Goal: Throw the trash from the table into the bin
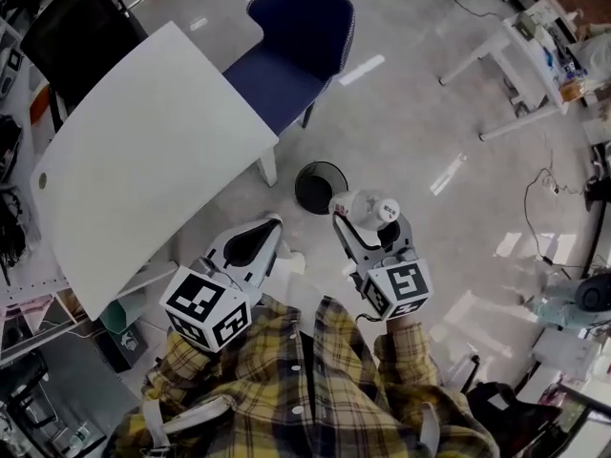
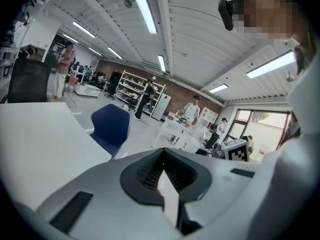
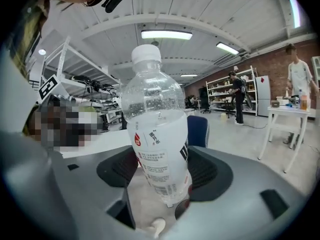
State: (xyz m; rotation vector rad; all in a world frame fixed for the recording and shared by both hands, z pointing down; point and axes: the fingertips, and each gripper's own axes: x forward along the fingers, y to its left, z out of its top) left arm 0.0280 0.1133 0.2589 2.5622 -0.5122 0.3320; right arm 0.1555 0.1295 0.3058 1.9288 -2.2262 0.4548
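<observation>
So here's the setup: the right tool (image 1: 368, 219) is clamped on a clear plastic bottle with a white cap and a white printed label (image 3: 159, 134). Its two black pads press on the label from either side. In the right gripper view the bottle stands up out of the jaws, cap at the top, and the clear upper half has little droplets inside. From the head view, that bottle is just beside the round black bin (image 1: 307, 175) on the pale glossy floor, off the bin's lower right edge in the picture. It's held up in the air, not over the bin's opening and not touching it.

The left tool (image 2: 163, 154) has its jaws together at the tips with nothing between them. It sits to the lower left of the bin, a bit further from it than the right tool, and points up toward it in the picture.

The big white surface with rounded corners (image 1: 143, 160) is to the left of the bin, with its near leg standing close to the bin's left side. A dark blue padded chair (image 1: 296, 46) is above the bin in the head view, tucked against the corner of the surface. Below the bin, at the bottom of that view, both arms wear yellow plaid shirt sleeves (image 1: 286, 389) behind the marker cubes.
</observation>
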